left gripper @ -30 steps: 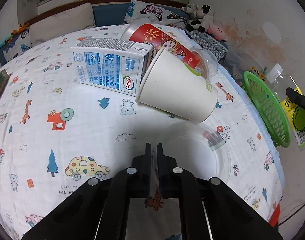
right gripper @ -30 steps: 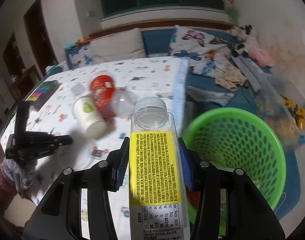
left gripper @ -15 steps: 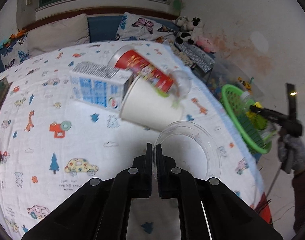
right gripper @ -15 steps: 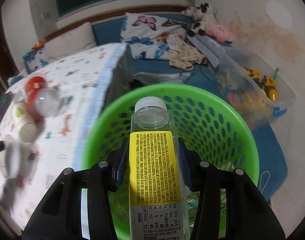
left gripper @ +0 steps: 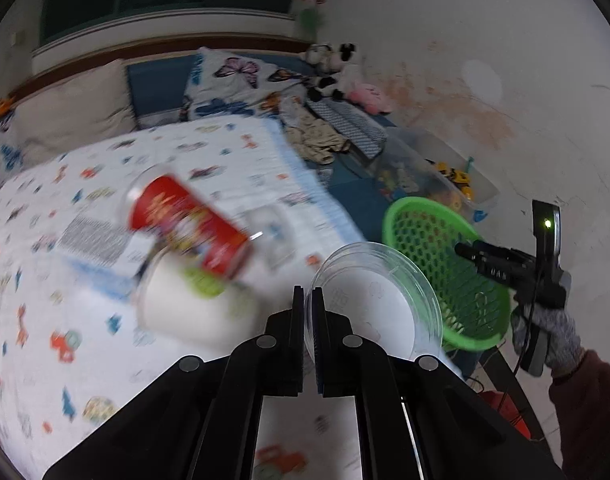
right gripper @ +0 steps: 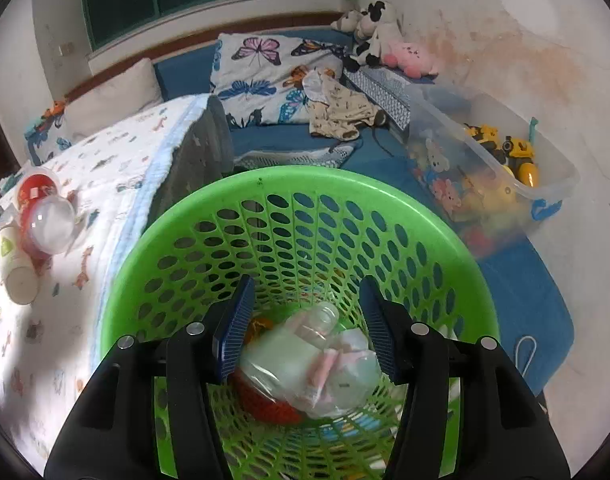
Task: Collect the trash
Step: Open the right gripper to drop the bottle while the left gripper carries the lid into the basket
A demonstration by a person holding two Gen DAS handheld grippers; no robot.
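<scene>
My left gripper (left gripper: 308, 294) is shut on the rim of a clear plastic lid (left gripper: 379, 300) and holds it up above the bed, left of the green basket (left gripper: 445, 264). My right gripper (right gripper: 305, 312) is open and empty over the green basket (right gripper: 265, 196). The clear bottle (right gripper: 305, 356) lies inside on other trash. A red-labelled clear cup (left gripper: 185, 224), a white paper cup (left gripper: 189, 312) and a milk carton (left gripper: 101, 240) lie on the bed, blurred. The cups also show in the right wrist view (right gripper: 37, 208).
The basket stands on the floor beside the bed edge (right gripper: 145, 184). A clear bin of toys (right gripper: 493, 168) sits right of it against the wall. Pillows (right gripper: 265, 76) and plush toys (right gripper: 385, 44) lie behind. The right hand and gripper (left gripper: 505, 264) show over the basket.
The right gripper opened and let the bottle drop into the basket. The left gripper lifted the clear lid off the bed and swung right toward the basket.
</scene>
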